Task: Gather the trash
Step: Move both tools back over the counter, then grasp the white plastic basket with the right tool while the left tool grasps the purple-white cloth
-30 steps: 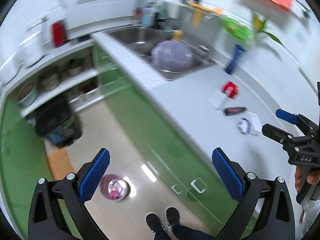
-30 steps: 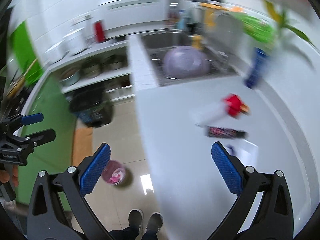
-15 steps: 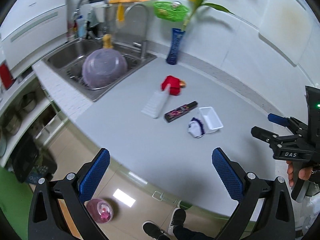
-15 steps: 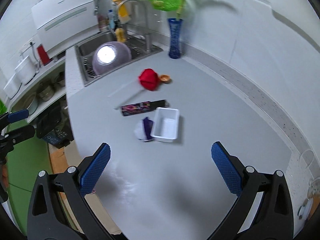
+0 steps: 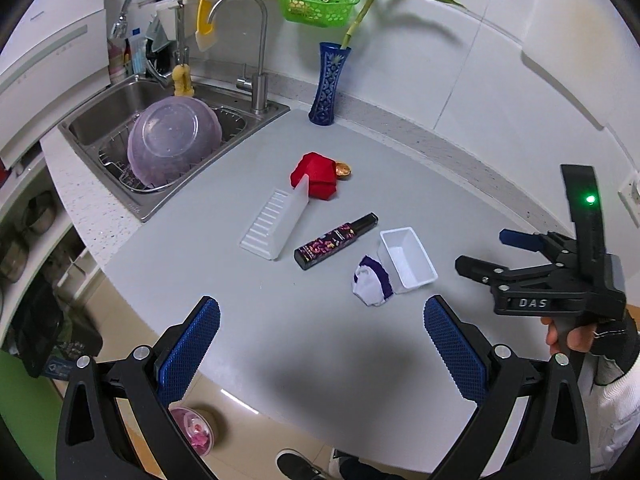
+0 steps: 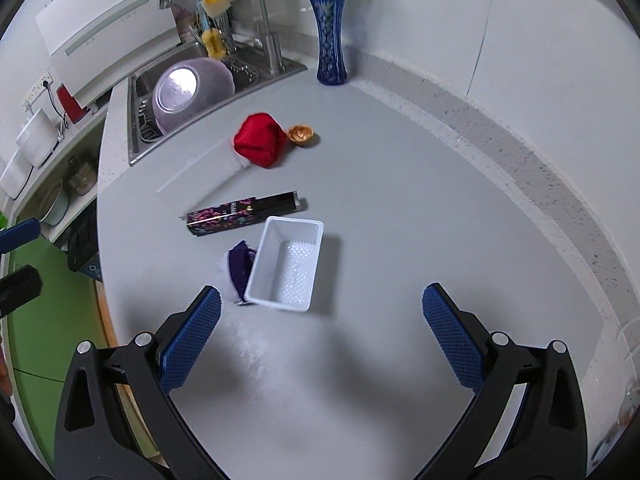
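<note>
I note both tools released, holding nothing. Left gripper (image 5: 318,344) hovers over near edge of grey countertop (image 5: 384,152); right gripper (image 6: 320,334) just short of white rectangular plastic tub (image 6: 286,268). Crumpled white-and-purple wrapper (image 6: 236,268) touches tub's left side. Black floral-print tube (image 6: 244,214) just beyond tub. Red crumpled packet (image 6: 260,140) farther, near steel sink (image 6: 138,120).

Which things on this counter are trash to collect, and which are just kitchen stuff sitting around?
Likely trash:
white plastic tray
purple-and-white wrapper
dark floral box
ribbed white lid
red crumpled packaging
gold foil cup

Just kitchen stuff:
blue vase
purple bowl in the sink
green basket
faucet
</note>
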`<state>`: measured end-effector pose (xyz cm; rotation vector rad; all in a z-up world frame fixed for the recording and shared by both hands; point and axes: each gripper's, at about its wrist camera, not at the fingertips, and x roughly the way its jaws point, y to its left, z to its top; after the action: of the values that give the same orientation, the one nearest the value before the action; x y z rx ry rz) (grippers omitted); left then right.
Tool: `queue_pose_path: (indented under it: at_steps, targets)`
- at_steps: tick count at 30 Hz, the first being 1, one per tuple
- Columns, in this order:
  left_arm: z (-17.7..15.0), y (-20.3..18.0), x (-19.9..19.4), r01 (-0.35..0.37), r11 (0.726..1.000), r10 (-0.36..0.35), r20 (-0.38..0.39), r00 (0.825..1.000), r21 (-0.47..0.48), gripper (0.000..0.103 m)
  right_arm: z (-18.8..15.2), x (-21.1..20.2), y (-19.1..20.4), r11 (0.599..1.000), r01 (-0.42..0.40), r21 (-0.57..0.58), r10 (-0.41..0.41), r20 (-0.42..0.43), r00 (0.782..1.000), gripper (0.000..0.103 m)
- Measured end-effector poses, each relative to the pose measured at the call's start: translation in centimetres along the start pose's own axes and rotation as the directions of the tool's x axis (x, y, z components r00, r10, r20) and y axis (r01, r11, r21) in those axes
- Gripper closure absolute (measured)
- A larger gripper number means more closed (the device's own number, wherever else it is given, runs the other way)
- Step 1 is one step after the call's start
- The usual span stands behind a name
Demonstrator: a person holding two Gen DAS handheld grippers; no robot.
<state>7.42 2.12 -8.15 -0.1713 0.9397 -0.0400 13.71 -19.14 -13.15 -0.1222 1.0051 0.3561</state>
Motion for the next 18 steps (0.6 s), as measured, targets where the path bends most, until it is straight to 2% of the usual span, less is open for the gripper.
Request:
queue_pose_path:
  at_steps: [7, 13, 16, 18]
  targets:
    - [0.4, 0.9, 2.9, -0.009, 0.999, 0.007, -0.043, 0.999, -0.044, 0.005, 1.1, 4.4, -1.2, 1.0, -0.03, 0.006, 0.03, -0.072, 0.997, 0.004]
    - [0.3, 1.3, 4.9, -0.008, 0.998, 0.003, -0.074, 0.997, -0.067, 0.005, 2.0, 7.5, -1.2, 0.998, -0.069, -0.002, 0.069, -0.123, 0.99, 0.021]
    - [0.4, 1.5, 5.6, -0.006, 0.997, -0.001, -0.085, 0.996, -0.077, 0.005, 2.2, 8.5, -1.2, 0.996, -0.093, 0.001, 0.092, -0.149, 0.985, 0.034]
    - [0.4, 1.5, 6.0, -0.005, 0.997, -0.002, -0.09, 0.996, -0.08, 0.005, 2.1, 9.2, -1.1, 0.994, -0.109, -0.003, 0.107, -0.166, 0.98, 0.048]
